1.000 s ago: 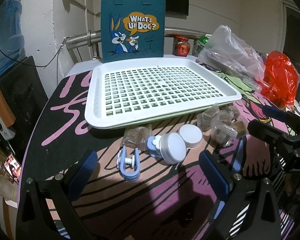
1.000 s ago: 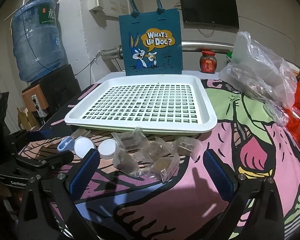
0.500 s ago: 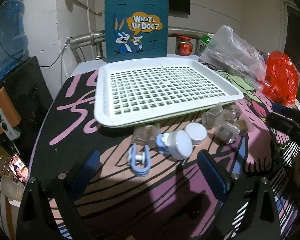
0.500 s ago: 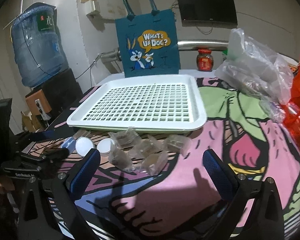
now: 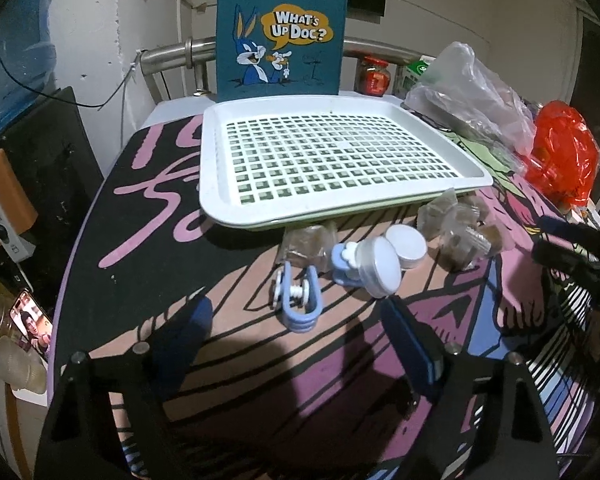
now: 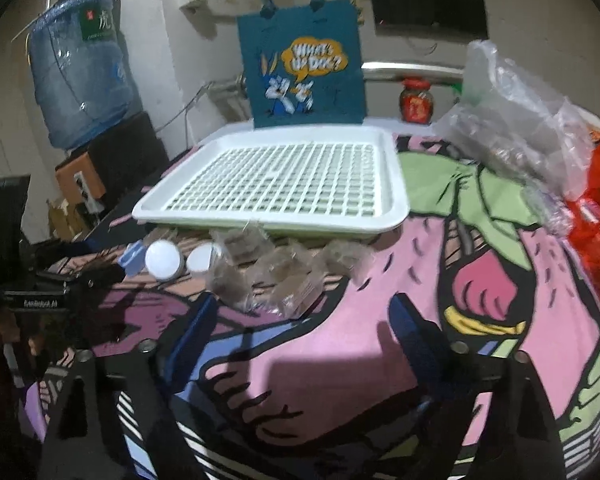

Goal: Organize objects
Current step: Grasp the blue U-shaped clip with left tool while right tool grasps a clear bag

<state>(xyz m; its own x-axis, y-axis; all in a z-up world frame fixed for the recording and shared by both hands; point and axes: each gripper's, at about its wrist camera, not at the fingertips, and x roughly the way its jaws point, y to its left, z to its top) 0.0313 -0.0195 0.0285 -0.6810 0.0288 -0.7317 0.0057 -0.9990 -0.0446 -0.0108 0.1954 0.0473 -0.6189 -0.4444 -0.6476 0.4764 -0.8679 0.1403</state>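
Both grippers, left (image 5: 296, 328) and right (image 6: 300, 320), have just been closing but stand spread, nothing between the jaws. Clip (image 5: 296, 300) lies just ahead of the left; packets (image 6: 276, 276) just ahead of the right; tray (image 6: 392, 184) beyond.

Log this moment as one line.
tray: bare | clip, jars, packets: on table | left gripper: closing, nothing between | right gripper: closing, nothing between
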